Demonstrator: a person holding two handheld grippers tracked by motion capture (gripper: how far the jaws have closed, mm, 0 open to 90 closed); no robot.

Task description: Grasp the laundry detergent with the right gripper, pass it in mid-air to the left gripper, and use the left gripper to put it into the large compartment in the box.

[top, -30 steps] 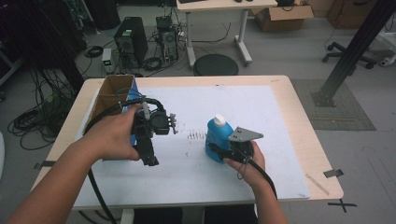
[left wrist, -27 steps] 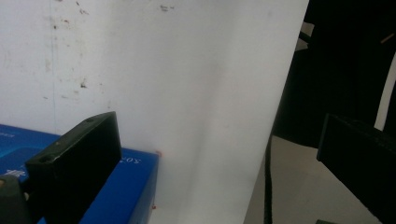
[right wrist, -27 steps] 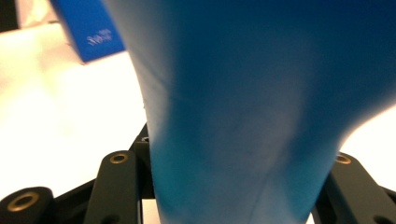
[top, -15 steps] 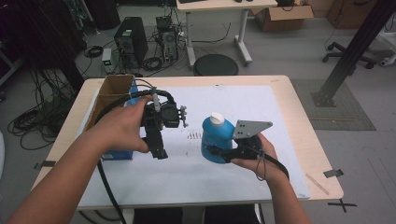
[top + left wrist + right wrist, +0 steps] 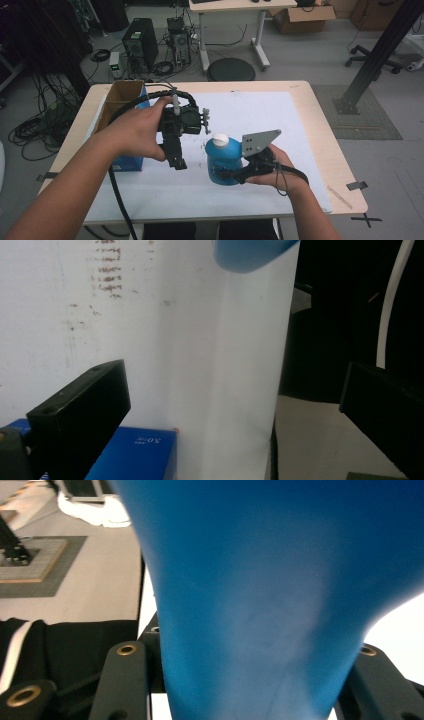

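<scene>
A blue bottle (image 5: 223, 162) with a white cap stands upright in my right gripper (image 5: 231, 175), just above the white mat (image 5: 280, 125). In the right gripper view the bottle's blue body (image 5: 260, 580) sits between the two jaws, and the right gripper (image 5: 250, 675) is shut on it. My left gripper (image 5: 176, 156) hangs a little left of the bottle, pointing down. In its own view the left gripper (image 5: 230, 390) is open with only mat between the jaws, and the bottle's base (image 5: 250, 255) shows at the top.
An open cardboard box (image 5: 120, 97) with blue sides stands at the table's left edge, and its blue face (image 5: 132, 455) lies under the left gripper. The wooden table edge (image 5: 345, 165) frames the mat. Computers, cables and a round stool stand on the floor beyond.
My right hand has lifted the blue bottle off the mat and drawn it slightly nearer. My left gripper has risen and moved right, closer to the bottle.
</scene>
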